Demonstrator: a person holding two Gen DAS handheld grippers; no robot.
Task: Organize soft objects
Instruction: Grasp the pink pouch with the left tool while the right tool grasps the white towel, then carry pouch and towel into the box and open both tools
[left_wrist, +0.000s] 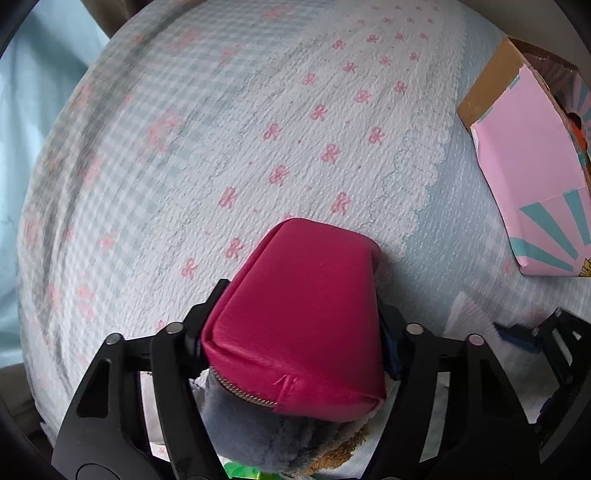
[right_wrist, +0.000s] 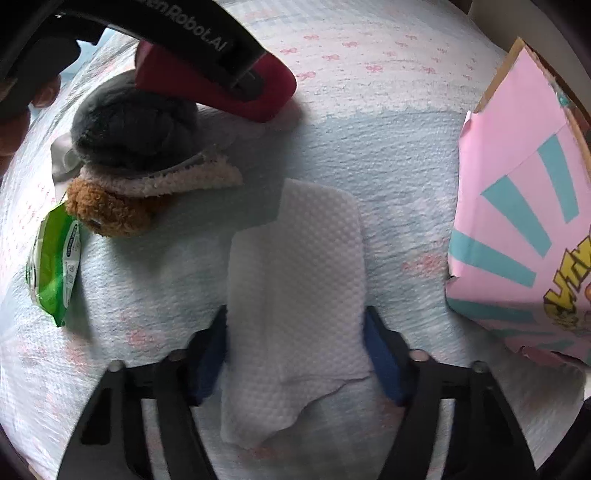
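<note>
My left gripper (left_wrist: 295, 321) is shut on a magenta zip pouch (left_wrist: 299, 317) and holds it just above a grey plush toy (left_wrist: 255, 424). In the right wrist view the pouch (right_wrist: 218, 88) hangs over the grey plush toy (right_wrist: 136, 136), which lies on a brown plush (right_wrist: 107, 206). My right gripper (right_wrist: 295, 350) is open, its fingers on either side of a white embossed cloth (right_wrist: 295, 295) lying flat on the bed. The right gripper also shows at the left wrist view's right edge (left_wrist: 546, 347).
A pink and teal cardboard box (right_wrist: 524, 206) lies open on the right; it also shows in the left wrist view (left_wrist: 532, 155). A green wipes packet (right_wrist: 55, 266) lies at the left. The bedspread (left_wrist: 258, 129) has pink bows.
</note>
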